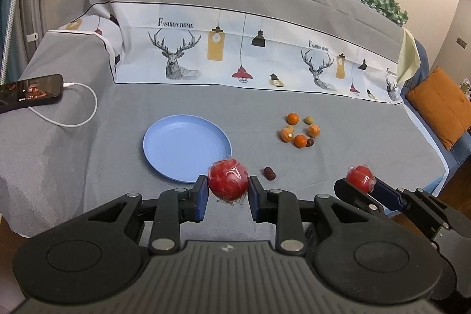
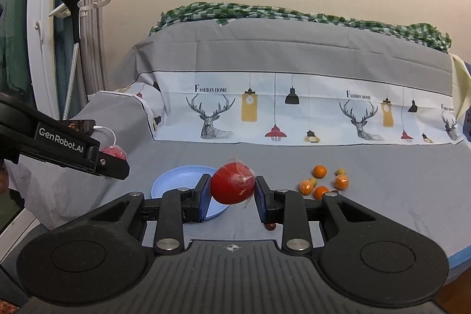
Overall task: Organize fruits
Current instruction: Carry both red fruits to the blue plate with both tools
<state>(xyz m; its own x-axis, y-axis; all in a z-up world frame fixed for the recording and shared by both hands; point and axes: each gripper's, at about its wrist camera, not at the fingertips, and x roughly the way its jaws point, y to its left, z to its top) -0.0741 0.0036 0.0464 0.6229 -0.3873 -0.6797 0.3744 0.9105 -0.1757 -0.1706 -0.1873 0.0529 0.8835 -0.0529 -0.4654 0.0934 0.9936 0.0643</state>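
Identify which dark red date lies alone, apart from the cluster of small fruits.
The date just right of the blue plate; the other touches the orange cluster.

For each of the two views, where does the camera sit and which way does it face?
Left wrist: on the left gripper, facing the sofa; jaws hold a red fruit; right gripper at right.
Right wrist: on the right gripper, same direction; jaws hold another red fruit; left gripper at left.
Shared: plate, oranges.
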